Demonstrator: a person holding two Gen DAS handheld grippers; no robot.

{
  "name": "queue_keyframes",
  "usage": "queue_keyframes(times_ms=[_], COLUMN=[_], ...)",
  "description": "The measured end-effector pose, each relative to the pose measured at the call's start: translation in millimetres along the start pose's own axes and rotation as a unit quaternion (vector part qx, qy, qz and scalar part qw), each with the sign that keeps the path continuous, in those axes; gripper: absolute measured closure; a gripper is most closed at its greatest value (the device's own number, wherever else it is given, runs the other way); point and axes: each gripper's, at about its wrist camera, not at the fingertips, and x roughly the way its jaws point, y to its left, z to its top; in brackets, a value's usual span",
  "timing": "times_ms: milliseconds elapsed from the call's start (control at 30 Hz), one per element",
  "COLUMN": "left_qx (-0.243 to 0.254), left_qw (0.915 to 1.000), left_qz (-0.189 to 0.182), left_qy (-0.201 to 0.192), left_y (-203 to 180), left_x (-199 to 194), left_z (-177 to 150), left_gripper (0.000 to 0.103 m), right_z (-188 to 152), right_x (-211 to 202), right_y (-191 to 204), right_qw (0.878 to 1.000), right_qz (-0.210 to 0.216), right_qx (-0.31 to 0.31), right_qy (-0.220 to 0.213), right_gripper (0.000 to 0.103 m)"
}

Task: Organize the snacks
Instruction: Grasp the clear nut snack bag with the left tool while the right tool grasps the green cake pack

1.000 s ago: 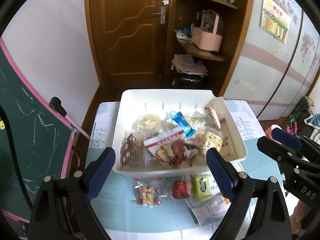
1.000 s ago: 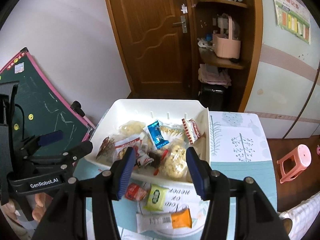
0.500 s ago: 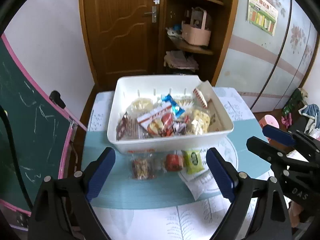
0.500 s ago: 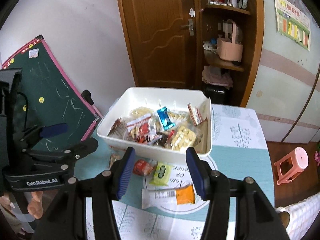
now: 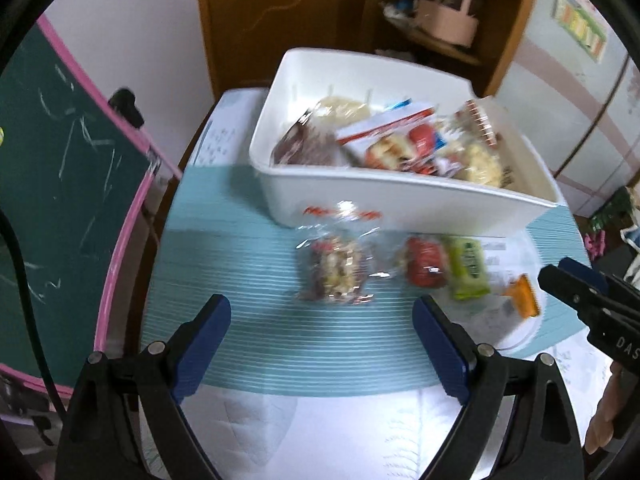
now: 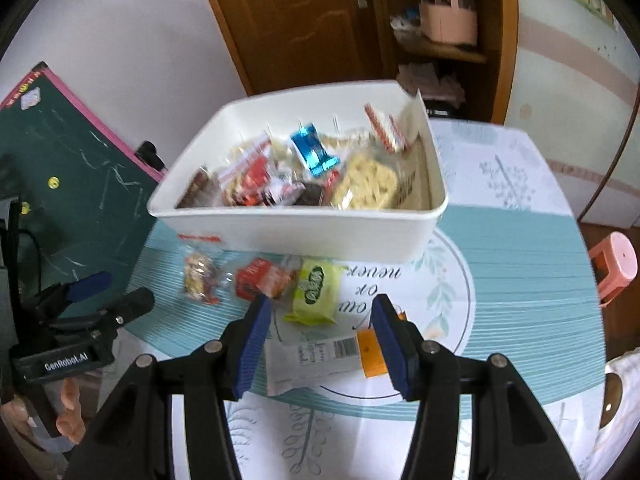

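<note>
A white bin [image 5: 400, 208] [image 6: 304, 232] full of wrapped snacks stands on the round table. In front of it lie a clear nut packet [image 5: 336, 268] [image 6: 198, 276], a red packet [image 5: 426, 266] [image 6: 260, 280], a green packet [image 5: 468, 268] [image 6: 316, 292] and a white-and-orange packet [image 5: 522, 300] [image 6: 324, 354]. My left gripper [image 5: 322, 344] is open and empty, near the nut packet. My right gripper [image 6: 320, 344] is open and empty, straddling the white-and-orange packet just behind the green one.
A teal striped tablecloth [image 5: 248, 312] covers the table. A green chalkboard with a pink frame [image 5: 68, 184] leans at the left. A wooden door and shelves [image 6: 436, 24] stand behind. A pink stool [image 6: 614, 268] is on the floor at right.
Both grippers have dropped lower and closer to the loose packets in front of the bin. Both stay open and empty.
</note>
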Motion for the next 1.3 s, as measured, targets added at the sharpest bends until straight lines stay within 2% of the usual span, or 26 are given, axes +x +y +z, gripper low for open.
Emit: queue_keyframes(times_ms=[300, 600, 667, 767, 833, 900, 1100, 1300], left_qx=[-0.012, -0.018, -0.022, -0.02, -0.012, -0.006, 0.02, 0.007], left_qw=[0.9995, 0.9985, 0.9982, 0.998, 0.9981, 0.9978, 0.9984, 0.998], left_qz=[0.006, -0.011, -0.018, -0.029, -0.03, -0.04, 0.001, 0.02], left_qy=[0.028, 0.051, 0.052, 0.051, 0.053, 0.052, 0.053, 0.06], left_y=[12, 9, 8, 5, 1, -5, -21, -19], left_x=[49, 77, 81, 85, 87, 87, 84, 85], left_z=[7, 12, 13, 17, 17, 17, 17, 22], left_gripper=[0.011, 0.011, 0.012, 0.019, 0.038, 0.05, 0.055, 0.057], right_z=[-1, -4, -3, -3, -3, -4, -16, -28], right_x=[56, 89, 90, 93, 93, 92, 84, 72], right_y=[7, 16, 17, 19, 19, 17, 10, -4], right_qw=[0.999, 0.998, 0.998, 0.998, 0.999, 0.999, 0.999, 0.999], right_qz=[0.008, -0.005, -0.011, -0.027, -0.032, -0.03, -0.031, -0.024], right_qx=[0.005, -0.002, -0.006, -0.012, -0.014, -0.005, 0.0, 0.007], right_qy=[0.047, 0.068, 0.059, 0.047, 0.041, 0.039, 0.039, 0.046], right_gripper=[0.05, 0.05, 0.051, 0.06, 0.063, 0.064, 0.064, 0.065])
